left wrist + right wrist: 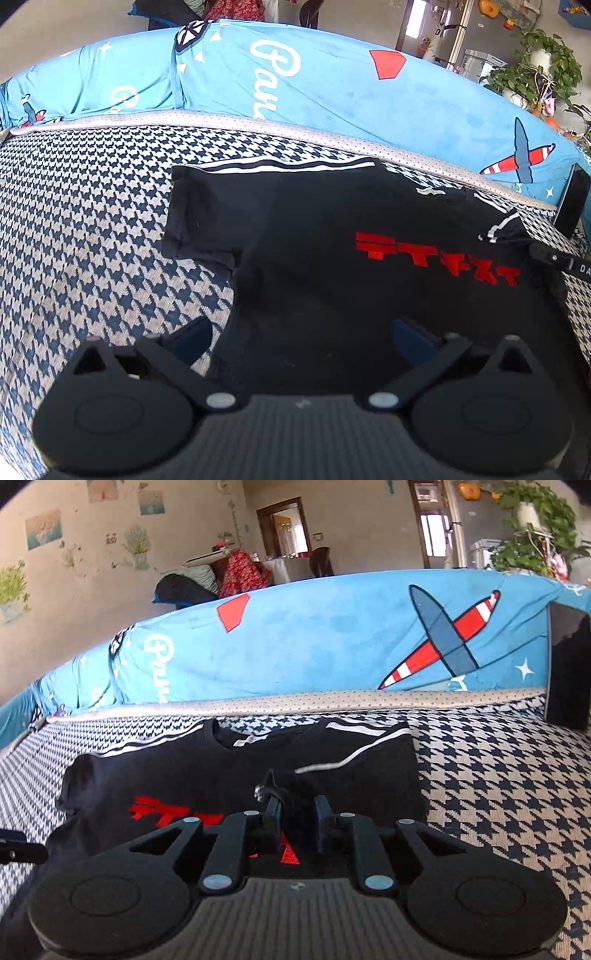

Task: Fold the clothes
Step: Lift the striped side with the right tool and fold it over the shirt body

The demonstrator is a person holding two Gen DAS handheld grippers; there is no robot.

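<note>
A black T-shirt with red characters and white shoulder stripes lies flat on the houndstooth cover, collar toward the blue backrest. My left gripper hangs open over the shirt's lower left side. One finger is above the cover, the other above the cloth, and nothing is held. My right gripper is shut on the shirt's right sleeve, with a bunch of black fabric and its white-striped hem pinched between the pads. That sleeve is drawn over the shirt's chest. In the left wrist view the right gripper enters from the right edge.
A blue blanket with an aeroplane print covers the raised backrest behind the shirt. A dark flat slab leans against it at the far right. Houndstooth cover stretches to the right of the shirt. Potted plants stand beyond.
</note>
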